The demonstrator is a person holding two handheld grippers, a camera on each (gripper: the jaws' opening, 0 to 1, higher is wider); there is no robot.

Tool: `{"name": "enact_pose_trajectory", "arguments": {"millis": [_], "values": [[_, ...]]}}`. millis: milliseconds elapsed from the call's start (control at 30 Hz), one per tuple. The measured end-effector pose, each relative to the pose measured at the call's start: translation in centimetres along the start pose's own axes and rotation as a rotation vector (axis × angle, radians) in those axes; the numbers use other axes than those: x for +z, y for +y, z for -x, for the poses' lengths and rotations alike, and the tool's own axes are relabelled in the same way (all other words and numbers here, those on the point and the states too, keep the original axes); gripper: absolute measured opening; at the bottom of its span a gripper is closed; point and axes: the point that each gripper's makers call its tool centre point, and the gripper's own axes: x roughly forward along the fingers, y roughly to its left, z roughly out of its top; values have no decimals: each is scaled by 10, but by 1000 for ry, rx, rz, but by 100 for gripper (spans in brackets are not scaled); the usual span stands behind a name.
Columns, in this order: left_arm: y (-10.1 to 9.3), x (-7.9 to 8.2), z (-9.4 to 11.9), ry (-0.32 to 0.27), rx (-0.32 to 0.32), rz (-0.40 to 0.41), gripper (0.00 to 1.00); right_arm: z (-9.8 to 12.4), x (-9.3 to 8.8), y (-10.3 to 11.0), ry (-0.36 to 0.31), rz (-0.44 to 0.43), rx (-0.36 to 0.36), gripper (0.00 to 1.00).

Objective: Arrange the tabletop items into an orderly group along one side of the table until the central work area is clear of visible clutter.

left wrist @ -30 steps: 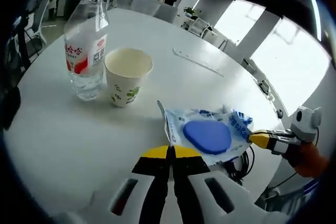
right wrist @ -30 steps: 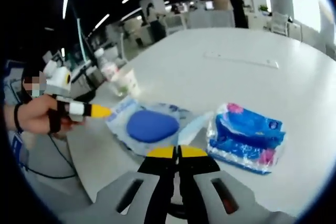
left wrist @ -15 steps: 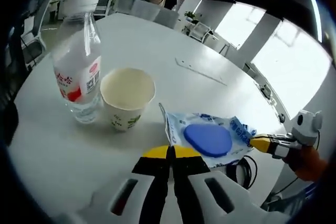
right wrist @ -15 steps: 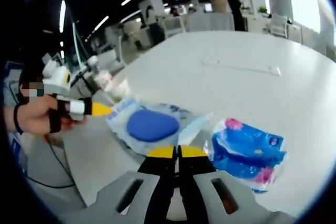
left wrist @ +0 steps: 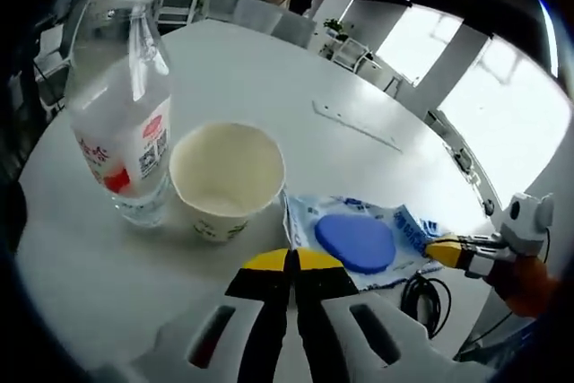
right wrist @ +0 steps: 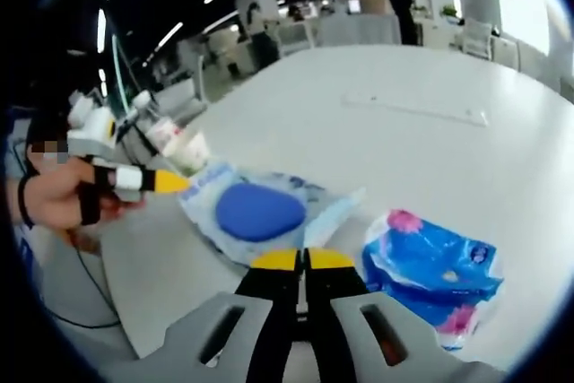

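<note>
In the left gripper view the left gripper (left wrist: 291, 262) rises from the near edge with its black, yellow-tipped jaws pressed together on nothing, hovering over the round white table (left wrist: 260, 78). Just beyond its tips, to the left, an empty cream paper cup with a green leaf print (left wrist: 226, 177) stands upright, and beside it on the far left stands a clear plastic water bottle with a white cap and a red-and-white label (left wrist: 121, 123); bottle and cup are very close, perhaps touching. To the right of the cup lies a flat clear plastic packet printed in blue, holding a blue oval pad (left wrist: 359, 241), at the table's near right edge. The right gripper (left wrist: 441, 249) reaches in from the right, its yellow tip at the packet's right border; whether it pinches the packet cannot be told there. A black cable (left wrist: 426, 293) coils just off the table edge below it. A thin white strip (left wrist: 356, 126) lies farther off on the table. In the right gripper view the right gripper's jaws are shut, with the packet's pale edge just beyond their tips; a crumpled blue and pink plastic wrapper (right wrist: 435, 275) lies to the right.
</note>
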Motion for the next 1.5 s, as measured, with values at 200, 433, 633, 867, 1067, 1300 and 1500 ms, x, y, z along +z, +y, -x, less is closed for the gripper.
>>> {"name": "enact_pose_trajectory", "arguments": {"millis": [200, 433, 633, 867, 1067, 1300, 1500], "values": [[5, 0, -5, 4, 8, 11, 0, -7, -3, -2, 16, 3, -9, 0], [12, -12, -10, 34, 19, 36, 0, -14, -17, -12, 39, -50, -50, 0], [15, -12, -12, 32, 22, 48, 0, -15, -18, -15, 36, -69, -60, 0], [15, -11, -12, 28, 21, 48, 0, -14, -23, -14, 44, -86, -72, 0], [9, -10, -10, 28, -14, 52, 9, -11, -25, -15, 39, -94, -74, 3], [8, -13, -4, 25, -23, 68, 24, -7, -26, -7, 24, -135, -41, 13], [9, -18, 9, 13, -14, 75, 23, 0, -34, -9, 37, -125, -52, 13]]}}
